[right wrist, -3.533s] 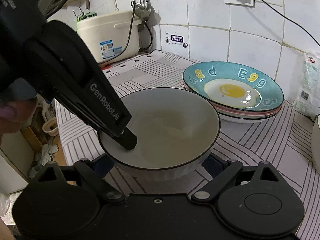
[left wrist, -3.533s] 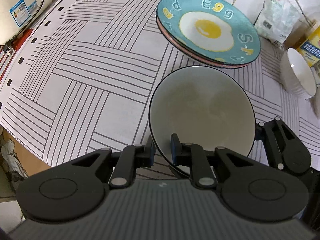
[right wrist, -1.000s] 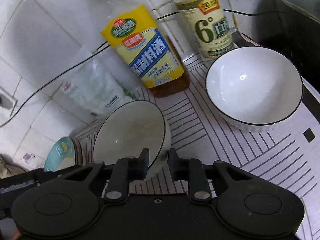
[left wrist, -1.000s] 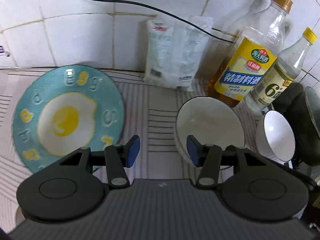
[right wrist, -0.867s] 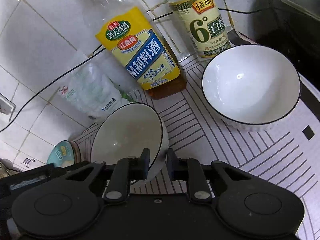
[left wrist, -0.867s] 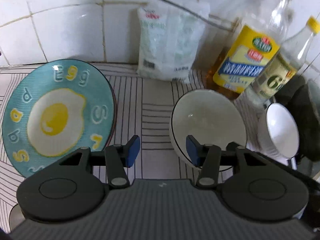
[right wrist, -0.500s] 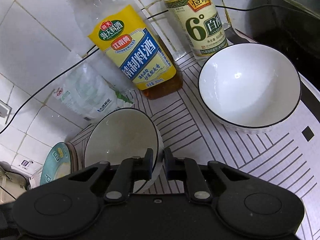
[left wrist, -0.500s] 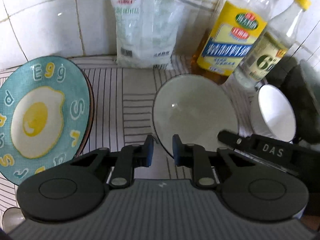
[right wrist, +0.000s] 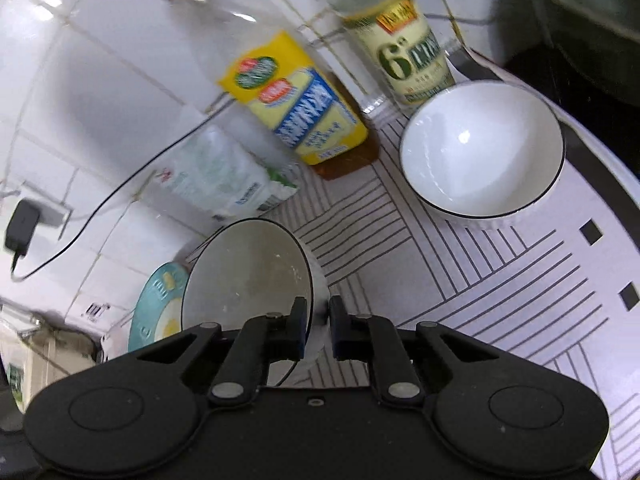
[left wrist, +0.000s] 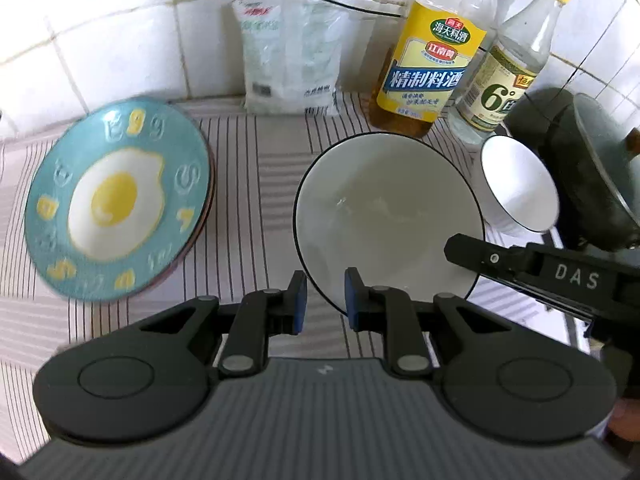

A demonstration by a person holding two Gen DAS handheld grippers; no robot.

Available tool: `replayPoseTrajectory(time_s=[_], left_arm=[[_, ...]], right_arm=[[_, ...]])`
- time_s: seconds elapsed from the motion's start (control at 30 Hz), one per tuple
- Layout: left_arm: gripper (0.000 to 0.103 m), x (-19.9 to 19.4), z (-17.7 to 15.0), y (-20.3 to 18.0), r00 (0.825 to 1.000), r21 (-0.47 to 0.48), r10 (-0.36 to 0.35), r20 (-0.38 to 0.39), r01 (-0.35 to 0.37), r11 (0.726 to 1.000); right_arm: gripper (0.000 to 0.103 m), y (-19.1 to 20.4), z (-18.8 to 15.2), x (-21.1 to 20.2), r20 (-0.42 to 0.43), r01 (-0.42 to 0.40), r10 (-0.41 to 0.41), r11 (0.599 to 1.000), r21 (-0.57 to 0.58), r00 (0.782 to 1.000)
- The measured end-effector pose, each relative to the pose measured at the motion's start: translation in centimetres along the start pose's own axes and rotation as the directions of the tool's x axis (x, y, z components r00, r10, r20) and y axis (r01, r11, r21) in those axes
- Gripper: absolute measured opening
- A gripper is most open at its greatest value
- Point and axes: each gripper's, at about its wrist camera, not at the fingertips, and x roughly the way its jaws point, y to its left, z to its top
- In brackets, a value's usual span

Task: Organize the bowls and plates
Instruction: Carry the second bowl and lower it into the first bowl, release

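Observation:
A black-rimmed white bowl (left wrist: 388, 216) is tilted just above the striped mat. My left gripper (left wrist: 325, 306) is shut on its near rim, the blue pads on either side of the edge. My right gripper (left wrist: 456, 248) reaches in from the right and grips the bowl's right rim. In the right wrist view the same bowl (right wrist: 248, 280) has its rim pinched in my right gripper (right wrist: 318, 328). A second white bowl (right wrist: 480, 152) (left wrist: 516, 188) stands to the right. A stack of plates topped by a teal egg plate (left wrist: 116, 204) (right wrist: 160, 312) lies to the left.
Against the tiled wall stand a white bag (left wrist: 292, 52), a yellow-labelled cooking wine bottle (left wrist: 428, 68) and a vinegar bottle (left wrist: 504, 80). A dark pot (left wrist: 580, 168) sits at the far right, just behind the second bowl. A black cable runs along the wall.
My left jaws have gone from wide apart beside the bowl to shut on its near rim. My right jaws have tightened on the right rim. Both views have drawn back a little.

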Motion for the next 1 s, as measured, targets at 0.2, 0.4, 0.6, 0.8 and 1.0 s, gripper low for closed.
replayPoseTrajectory(time_s=[0.2, 0.4, 0.6, 0.8, 1.0], left_arm=[[0.018, -3.6, -2.1, -0.5, 1.000, -0.008, 0.025, 0.014, -0.025, 1.000], [0.018, -7.3, -4.3, 0.0, 0.995, -0.021, 0.066, 0.070, -0.065, 0.998], [0.018, -10.4, -6.0, 1.8, 0.990, -0.056, 0.106, 0.097, -0.101, 0.993], [0.018, -12.0, -7.5, 3.8, 0.983, -0.107, 0.143, 0.114, -0.131, 0.986], [0.018, -12.6, -9.3, 6.4, 0.978, -0.166, 0.188, 0.089, -0.172, 0.971]], right_arm=[[0.016, 1.2, -1.1, -2.8, -0.034, -0.020, 0.019, 0.999, -0.041, 0.999], [0.016, 2.5, -2.5, -5.1, -0.051, -0.058, 0.054, 0.994, -0.089, 0.997], [0.016, 4.7, -4.0, -6.9, -0.068, -0.103, 0.093, 0.982, -0.160, 0.993], [0.018, 6.5, -5.4, -7.2, -0.100, -0.142, 0.123, 0.968, -0.205, 0.987], [0.018, 8.7, -6.8, -6.2, -0.153, -0.187, 0.151, 0.947, -0.262, 0.977]])
